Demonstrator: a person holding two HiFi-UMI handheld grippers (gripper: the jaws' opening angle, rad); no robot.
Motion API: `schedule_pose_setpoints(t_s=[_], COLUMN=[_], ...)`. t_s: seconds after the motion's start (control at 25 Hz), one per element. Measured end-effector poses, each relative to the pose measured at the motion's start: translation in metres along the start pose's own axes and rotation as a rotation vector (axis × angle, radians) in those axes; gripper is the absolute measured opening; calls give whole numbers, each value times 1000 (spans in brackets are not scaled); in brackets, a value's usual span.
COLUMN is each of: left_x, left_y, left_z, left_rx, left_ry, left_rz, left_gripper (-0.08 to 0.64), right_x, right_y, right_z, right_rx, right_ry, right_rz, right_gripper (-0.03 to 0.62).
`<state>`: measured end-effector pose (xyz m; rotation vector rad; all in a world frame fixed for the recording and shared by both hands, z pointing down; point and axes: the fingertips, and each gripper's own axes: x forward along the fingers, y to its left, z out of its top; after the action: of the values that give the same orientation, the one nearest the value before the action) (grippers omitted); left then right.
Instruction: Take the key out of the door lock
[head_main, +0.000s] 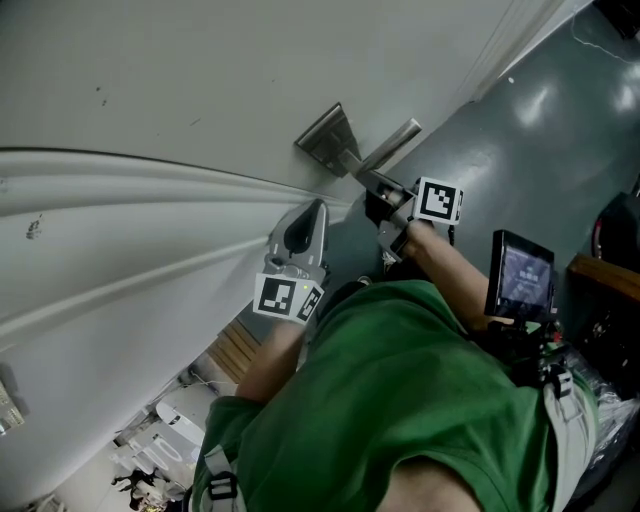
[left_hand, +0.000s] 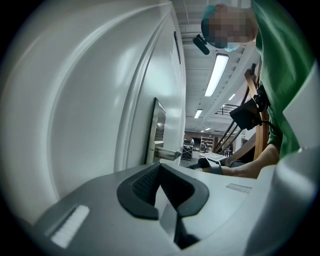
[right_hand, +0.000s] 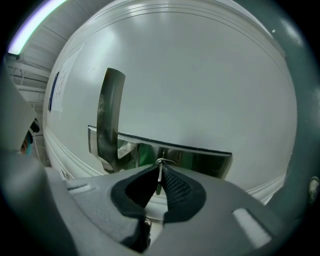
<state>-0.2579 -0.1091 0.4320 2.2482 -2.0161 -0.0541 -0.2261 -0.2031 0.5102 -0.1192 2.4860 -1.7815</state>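
A thin metal key (right_hand: 159, 177) with a small ring at its head sticks out of the steel lock plate (right_hand: 200, 159) on the white door (head_main: 150, 80). My right gripper (right_hand: 160, 169) is shut on the key, which is pinched edge-on between the dark pads. The lever handle (right_hand: 111, 115) stands just left of it. In the head view the right gripper (head_main: 375, 190) sits against the lock plate (head_main: 325, 140), under the handle (head_main: 392, 145). My left gripper (head_main: 300, 232) hangs close to the door, lower down, and its jaws (left_hand: 160, 167) are shut on nothing.
A dark screen on a stand (head_main: 520, 275) is close behind the right forearm. The floor (head_main: 530, 130) is grey and glossy. The person's green shirt (head_main: 400, 400) fills the lower head view. Raised mouldings (head_main: 120, 190) run along the door.
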Motion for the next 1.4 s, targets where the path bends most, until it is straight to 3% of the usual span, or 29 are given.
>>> schedule_pose_setpoints(t_s=[0.2,0.4,0.92,1.4], left_x=[1,4,16,34], left_y=[1,5,18,20], left_z=[-2,2,5,-1], left_rx=[-2,-4,-28,-44], left_ry=[3,-1,-1,3], left_rz=[-5,-6,-24,-72], left_gripper=[0,0,0,0], right_x=[-4,-6,-6,-8], right_y=[-11,-8,-7,10], right_z=[-2,0,-1,12], right_rx=[83,116,75,-63], right_ry=[6,4,18,0], right_rz=[-60,-39,-46,-19], right_gripper=[26,25,25,25])
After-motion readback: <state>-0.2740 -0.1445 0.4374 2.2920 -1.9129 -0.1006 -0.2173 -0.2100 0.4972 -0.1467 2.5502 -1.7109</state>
